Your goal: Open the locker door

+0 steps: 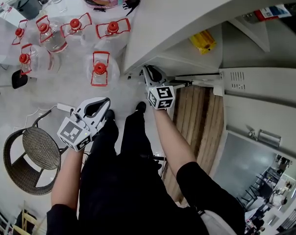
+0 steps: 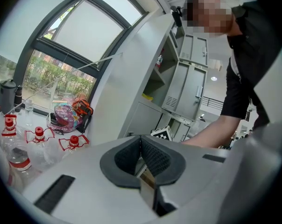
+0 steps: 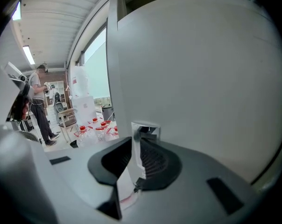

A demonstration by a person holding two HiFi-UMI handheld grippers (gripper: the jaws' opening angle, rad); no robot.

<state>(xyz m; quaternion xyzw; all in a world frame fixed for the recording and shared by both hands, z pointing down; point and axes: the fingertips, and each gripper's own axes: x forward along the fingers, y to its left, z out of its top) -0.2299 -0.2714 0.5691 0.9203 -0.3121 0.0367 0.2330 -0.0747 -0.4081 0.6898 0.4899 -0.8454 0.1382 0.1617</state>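
Where the locker door (image 1: 187, 18) reaches its free edge, a small bright metal pull tab (image 3: 143, 130) stands out from the plain grey panel. The right gripper (image 3: 139, 148) is closed on this tab, one pad on each side.

- **Door:** large and light grey, at the person's right front. It appears to stand partly out from the frame, since an inner shelf with a yellow pack (image 1: 203, 40) shows past it.
- **Handling note (judgement):**
  - The tab looks thin and smooth, so the pinch should sit deep and square on it.
  - The pull should follow the door's arc rather than run straight back, or the tab may slide out of the pads.
  - The person's legs are close below the panel and should be kept out of its path.
- **Second unit:** the left gripper (image 1: 103, 103) is closed with nothing between its pads. It is held low over the person's left leg, well apart from the door, and is idle.
- **Surroundings:**
  - Water bottles (image 1: 100, 68) with red caps stand on the pale floor to the left.
  - A wicker chair (image 1: 33, 155) sits lower left.
  - A strip of wooden flooring (image 1: 199, 121) runs beside the lockers.
- **Not determinable:**
  - the hinge side, which no view shows
  - how far the door stands open
  - whether a latch sits behind the tab
  - what the yellow pack is
  - the door's full outline, which is cut off in the right gripper view
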